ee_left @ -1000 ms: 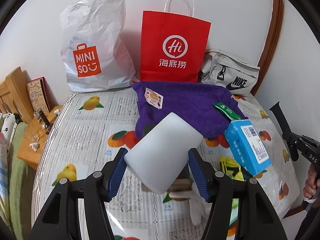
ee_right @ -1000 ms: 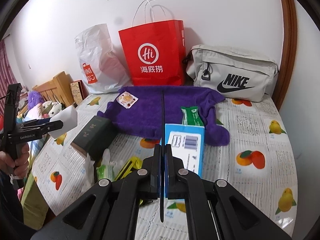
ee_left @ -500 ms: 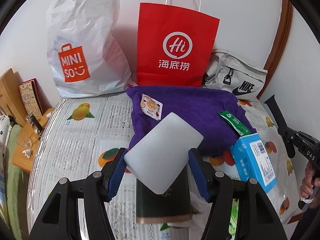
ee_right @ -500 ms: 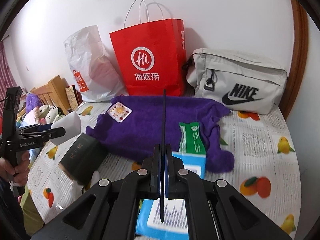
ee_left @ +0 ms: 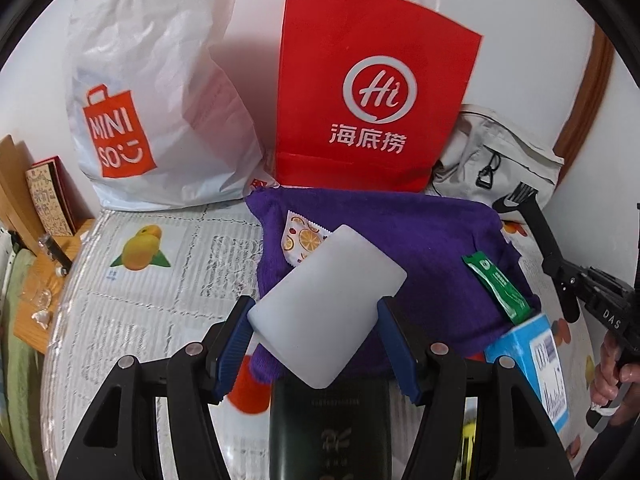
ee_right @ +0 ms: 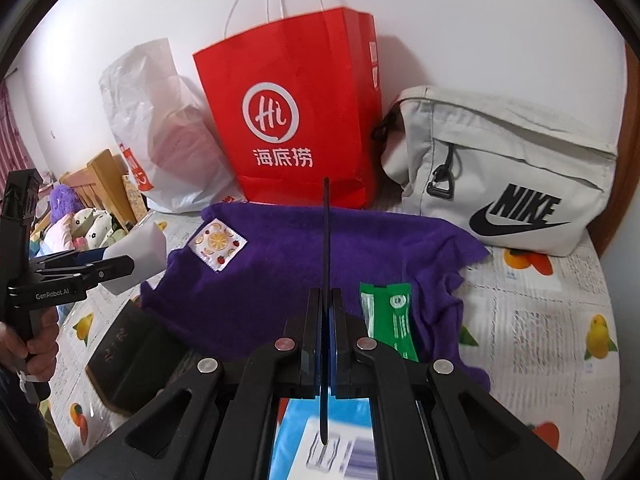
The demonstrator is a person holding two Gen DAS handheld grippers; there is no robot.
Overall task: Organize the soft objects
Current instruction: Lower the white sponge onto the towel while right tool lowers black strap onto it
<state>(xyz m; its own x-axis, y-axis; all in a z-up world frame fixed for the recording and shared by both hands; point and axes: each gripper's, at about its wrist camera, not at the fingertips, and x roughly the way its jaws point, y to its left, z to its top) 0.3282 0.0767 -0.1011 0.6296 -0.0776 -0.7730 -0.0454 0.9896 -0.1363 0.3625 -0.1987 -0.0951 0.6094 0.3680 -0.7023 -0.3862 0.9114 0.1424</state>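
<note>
Your left gripper (ee_left: 316, 332) holds a white sponge block (ee_left: 326, 306), its blue-padded jaws pinching the block's 2 sides; the block is tilted, one corner raised toward the purple towel (ee_left: 420, 248), and it hangs in the air above the near edge of that towel and a dark green box (ee_left: 330, 428) lying just below it. In the right wrist view the same block (ee_right: 142, 254) shows at the far left, clear of the bed and beside the towel's left edge. Your right gripper (ee_right: 325, 364) has its jaws pressed together on a thin dark strip (ee_right: 326, 240) that stands up along its centre line, and it hovers over a blue carton (ee_right: 320, 436) near the towel's front edge. The towel is spread on a bed covered by a fruit-print sheet (ee_right: 540, 320). On the towel lie a small sachet with an orange-slice print (ee_right: 218, 245) near its left end and a green packet (ee_right: 390, 320) toward the front right. Behind the towel, against the wall, stand 3 bags: a white Miniso plastic bag (ee_left: 132, 120) on the left, a red paper bag (ee_left: 372, 92) in the middle touching the towel's back edge, and a grey Nike bag (ee_right: 508, 172) on the right.
</note>
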